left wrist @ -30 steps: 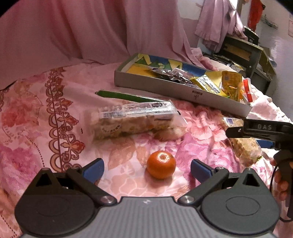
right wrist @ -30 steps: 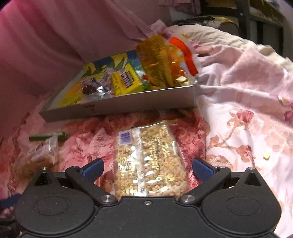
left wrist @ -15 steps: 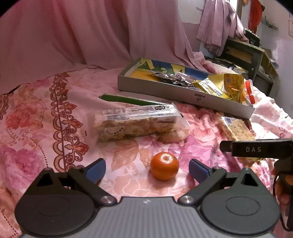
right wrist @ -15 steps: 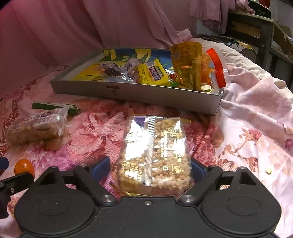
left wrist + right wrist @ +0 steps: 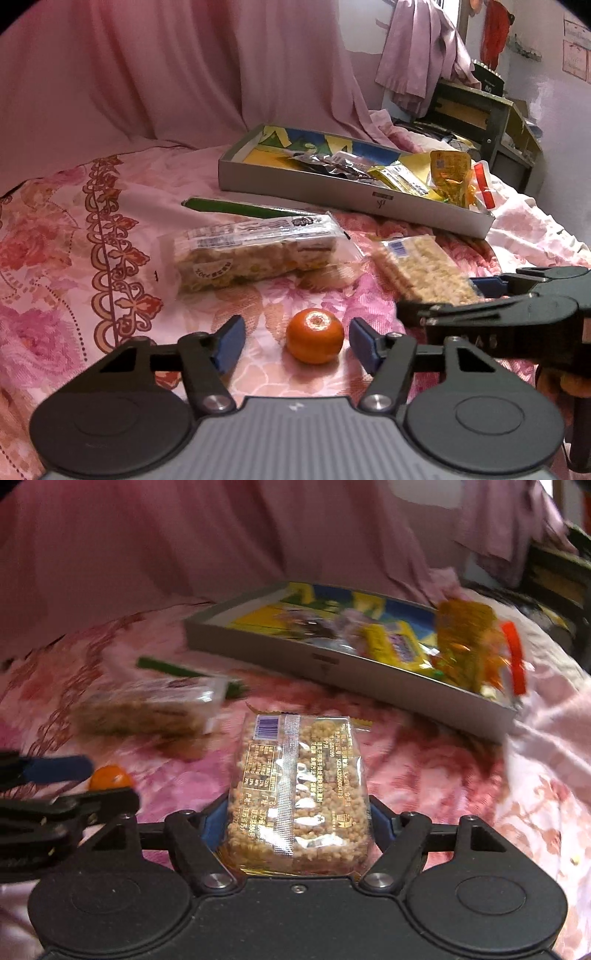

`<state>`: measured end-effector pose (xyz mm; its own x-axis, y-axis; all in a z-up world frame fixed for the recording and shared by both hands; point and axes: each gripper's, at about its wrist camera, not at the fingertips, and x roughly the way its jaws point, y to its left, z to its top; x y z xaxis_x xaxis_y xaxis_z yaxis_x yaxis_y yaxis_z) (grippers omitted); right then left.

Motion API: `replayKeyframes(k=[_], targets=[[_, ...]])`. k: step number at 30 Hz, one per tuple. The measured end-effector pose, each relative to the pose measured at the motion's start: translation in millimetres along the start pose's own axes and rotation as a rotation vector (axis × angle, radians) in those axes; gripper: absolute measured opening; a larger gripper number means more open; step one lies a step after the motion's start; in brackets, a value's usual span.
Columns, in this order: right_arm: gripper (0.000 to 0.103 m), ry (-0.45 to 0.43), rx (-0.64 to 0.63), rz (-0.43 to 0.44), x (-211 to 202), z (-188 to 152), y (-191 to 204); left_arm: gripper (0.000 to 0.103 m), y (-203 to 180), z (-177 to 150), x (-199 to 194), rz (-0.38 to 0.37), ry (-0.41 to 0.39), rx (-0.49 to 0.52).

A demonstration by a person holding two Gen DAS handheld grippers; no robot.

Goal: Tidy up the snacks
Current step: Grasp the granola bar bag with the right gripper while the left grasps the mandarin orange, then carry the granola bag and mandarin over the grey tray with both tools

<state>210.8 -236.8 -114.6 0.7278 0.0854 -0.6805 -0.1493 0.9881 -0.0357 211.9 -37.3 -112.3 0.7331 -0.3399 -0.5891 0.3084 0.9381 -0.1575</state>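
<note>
Left gripper (image 5: pixel 295 345) straddles the mandarin (image 5: pixel 314 336) on the bed; fingers closing, fruit between them, pads not yet touching it. Right gripper (image 5: pixel 297 821) fingers closing on the puffed-grain bar pack (image 5: pixel 299 786), pads look pressed against its sides.

To do it well, I'd judge: centre the mandarin before the squeeze, since it's round and may roll; grip the pack lightly, as crumbly contents crush; then carry both to the grey tray (image 5: pixel 354 195), which already holds several wrappers.

A longer snack pack (image 5: pixel 255 254) and a green stick (image 5: pixel 240 208) lie near the tray. Surface is a soft pink floral bedsheet (image 5: pixel 74 236), wrinkled. Pink curtain (image 5: pixel 184 66) behind, cluttered shelf (image 5: pixel 480 110) at right.
</note>
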Motion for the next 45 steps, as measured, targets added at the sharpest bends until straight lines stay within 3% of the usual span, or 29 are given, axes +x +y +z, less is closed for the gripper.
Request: replayKeyframes(k=[5,13,27,30,37,45], targets=[[0.076,0.008,0.005,0.012,0,1,1,0.060,3,-2,0,-0.012,-0.009,-0.011],[0.077,0.011,0.002,0.009,1,1,1,0.056,-10,-7,1,-0.074,-0.002,0.061],[0.077,0.014,0.007,0.003,1,-1,1,0.044,4,-11,2,-0.090,-0.012,-0.022],[0.077,0.009,-0.010,-0.002,0,-1,3,0.038,6,-11,2,-0.080,-0.016,-0.035],[0.076,-0.001,-0.040,-0.008,-3,-1,9,0.037,8,-11,2,-0.084,-0.019,-0.045],[0.076,-0.043,-0.168,-0.064,-6,-5,26,0.037,11,-11,4,-0.095,-0.016,-0.062]])
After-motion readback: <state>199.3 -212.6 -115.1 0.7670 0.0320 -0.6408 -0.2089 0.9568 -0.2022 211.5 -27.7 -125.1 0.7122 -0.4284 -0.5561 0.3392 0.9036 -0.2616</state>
